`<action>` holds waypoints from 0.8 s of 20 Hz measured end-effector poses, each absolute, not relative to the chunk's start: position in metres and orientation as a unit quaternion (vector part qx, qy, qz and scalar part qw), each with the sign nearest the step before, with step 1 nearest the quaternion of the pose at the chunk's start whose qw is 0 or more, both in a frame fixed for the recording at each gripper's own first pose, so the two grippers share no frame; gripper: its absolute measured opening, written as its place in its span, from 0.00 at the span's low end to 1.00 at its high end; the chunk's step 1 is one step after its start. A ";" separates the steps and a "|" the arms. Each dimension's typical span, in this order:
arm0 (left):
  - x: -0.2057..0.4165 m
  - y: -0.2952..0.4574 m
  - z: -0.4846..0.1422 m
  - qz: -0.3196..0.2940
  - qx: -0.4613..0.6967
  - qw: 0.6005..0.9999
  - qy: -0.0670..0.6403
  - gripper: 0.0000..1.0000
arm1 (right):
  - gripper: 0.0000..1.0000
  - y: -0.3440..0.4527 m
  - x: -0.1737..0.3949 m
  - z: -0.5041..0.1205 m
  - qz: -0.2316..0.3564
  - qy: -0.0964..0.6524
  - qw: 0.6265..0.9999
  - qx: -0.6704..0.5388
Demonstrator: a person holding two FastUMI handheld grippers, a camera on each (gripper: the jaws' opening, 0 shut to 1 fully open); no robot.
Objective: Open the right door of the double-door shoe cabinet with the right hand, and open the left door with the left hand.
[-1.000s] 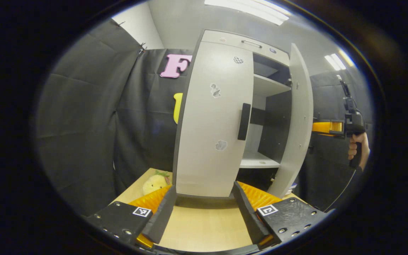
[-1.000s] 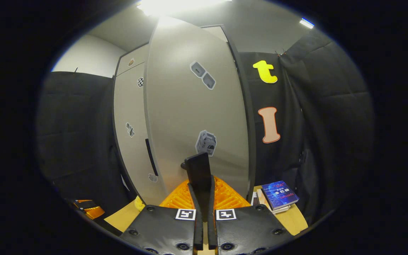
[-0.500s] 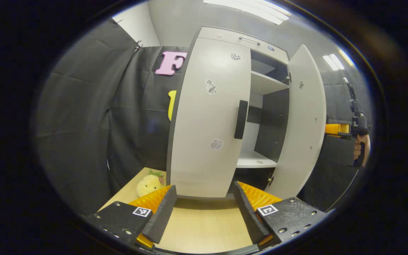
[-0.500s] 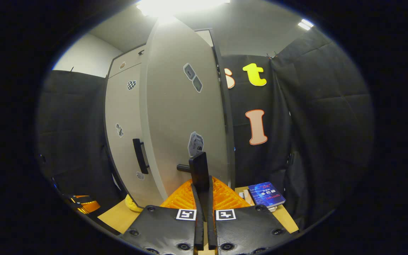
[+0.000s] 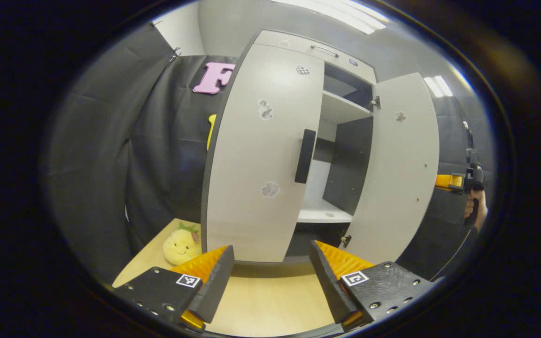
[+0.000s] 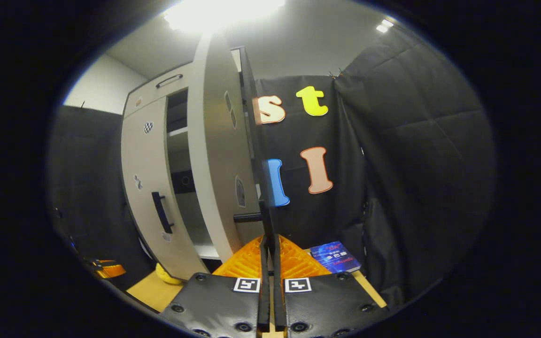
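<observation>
- In the left gripper view we see the shoe cabinet point(image 5: 294, 47) standing on a light wooden table point(image 5: 270, 305), with its right door point(image 5: 397, 169) swung wide open and its left door point(image 5: 261, 155) closed.
- The left door carries 1 dark vertical handle point(image 5: 305, 156) at its inner edge; beside it we see 2 pale shelves point(image 5: 341, 105) in the open compartment.
- The left gripper point(image 5: 270, 272) is spread wide with nothing between its fingers; it is low in front of the left door, apart from the handle.
- A yellow plush toy point(image 5: 180, 245) lies on the table just left of the cabinet base.
- Far right in the same view, we see a hand point(image 5: 471, 209) holding the right gripper past the open door's edge.
- In the right gripper view, the right gripper point(image 6: 268, 244) is closed down on the right door's handle point(image 6: 266, 220), both fingers pressed against the thin dark bar.
- Here the right door point(image 6: 212, 155) appears nearly edge-on, and the left door point(image 6: 146, 178) with its handle point(image 6: 161, 212) lies to the left.
- A blue book point(image 6: 335, 256) rests on the table to the right of the gripper.
</observation>
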State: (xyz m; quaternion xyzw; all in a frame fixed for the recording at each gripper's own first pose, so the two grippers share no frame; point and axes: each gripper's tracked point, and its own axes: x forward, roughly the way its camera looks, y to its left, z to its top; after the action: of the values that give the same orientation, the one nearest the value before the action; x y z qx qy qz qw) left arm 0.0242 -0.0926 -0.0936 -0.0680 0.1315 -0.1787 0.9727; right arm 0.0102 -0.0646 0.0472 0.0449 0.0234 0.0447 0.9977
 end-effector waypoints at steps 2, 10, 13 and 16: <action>0.024 -0.096 -0.094 -0.180 -0.071 0.972 0.133 0.93 | 0.01 -0.068 0.011 0.047 0.046 0.017 0.997 0.054; 0.023 -0.096 -0.094 -0.183 -0.069 0.971 0.135 0.92 | 0.05 -0.071 0.003 0.045 0.038 0.017 0.997 0.070; 0.024 -0.095 -0.096 -0.185 -0.075 0.970 0.140 0.92 | 0.04 -0.078 -0.008 0.042 0.021 0.022 0.997 0.075; 0.027 -0.095 -0.097 -0.190 -0.075 0.969 0.139 0.92 | 0.02 -0.100 -0.024 0.039 -0.008 0.026 0.996 0.082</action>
State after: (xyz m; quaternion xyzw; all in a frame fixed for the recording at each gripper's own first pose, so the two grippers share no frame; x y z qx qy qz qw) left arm 0.0265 -0.0954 -0.0975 -0.0748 0.1391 -0.1902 0.9690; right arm -0.0242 -0.0998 0.0390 0.0822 0.0262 -0.0076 0.9962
